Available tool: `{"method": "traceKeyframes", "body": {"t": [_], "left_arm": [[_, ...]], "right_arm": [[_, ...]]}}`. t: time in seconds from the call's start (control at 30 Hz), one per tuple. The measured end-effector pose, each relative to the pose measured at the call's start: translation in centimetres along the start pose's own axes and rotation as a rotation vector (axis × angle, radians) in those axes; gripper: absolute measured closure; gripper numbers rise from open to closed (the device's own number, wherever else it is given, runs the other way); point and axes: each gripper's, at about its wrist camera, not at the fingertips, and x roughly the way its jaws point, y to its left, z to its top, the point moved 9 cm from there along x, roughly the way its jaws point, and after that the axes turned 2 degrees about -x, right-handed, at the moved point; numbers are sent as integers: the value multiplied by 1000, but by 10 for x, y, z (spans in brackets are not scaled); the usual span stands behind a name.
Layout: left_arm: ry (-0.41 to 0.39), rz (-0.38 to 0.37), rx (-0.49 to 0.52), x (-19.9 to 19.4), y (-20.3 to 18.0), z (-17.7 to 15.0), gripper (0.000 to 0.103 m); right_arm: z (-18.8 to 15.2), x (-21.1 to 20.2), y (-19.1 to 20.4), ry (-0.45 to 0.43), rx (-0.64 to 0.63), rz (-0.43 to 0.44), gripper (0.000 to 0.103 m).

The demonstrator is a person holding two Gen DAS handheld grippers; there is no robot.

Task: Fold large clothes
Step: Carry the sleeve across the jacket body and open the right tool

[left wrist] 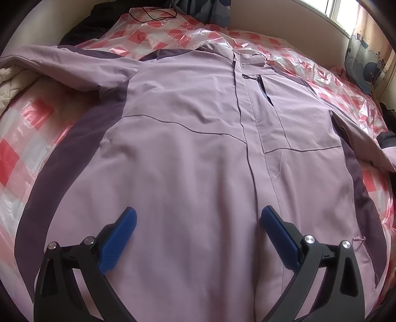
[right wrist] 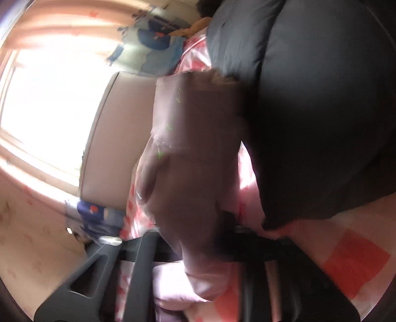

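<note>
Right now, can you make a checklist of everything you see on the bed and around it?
Surface: bed under a red-and-white checked cover with clear plastic over it.
Job's things: lilac jacket lies front up, spread flat, closed down the middle; one sleeve hangs blurred in the right wrist view.
Clutter: cream quilt and dark clothes by the edges.
Grippers: left gripper open above the hem; right gripper shut on the sleeve.
Cables: thin black cord near the head of the bed.
Surroundings: window, patterned curtain, padded headboard.
</note>
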Motion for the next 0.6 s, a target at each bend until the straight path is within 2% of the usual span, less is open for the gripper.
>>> {"method": "traceKeyframes", "body": {"t": [0.13, 0.2, 0.27, 0.33, 0.37, 0.47, 0.6], "left_arm": [[-11, -13, -17, -4, 1, 2, 6], [-7, -18, -19, -5, 1, 1, 6], [-4, -11, -11, -4, 0, 0, 6], [-14, 22, 5, -4, 4, 1, 6], [-18, 39, 7, -5, 8, 2, 6], [-31, 29, -23, -12, 19, 2, 6], [-60, 52, -20, -23, 34, 2, 6]], "right_arm": [[10, -32, 74, -114, -192, 195, 89], [15, -22, 76, -107, -256, 115, 89], [22, -2, 52, -66, -162, 42, 89], [29, 8, 43, -70, -91, 26, 89], [31, 11, 52, -83, -93, 38, 89], [28, 18, 106, -103, -196, 96, 89], [3, 26, 212, -117, -368, 197, 89]]}}
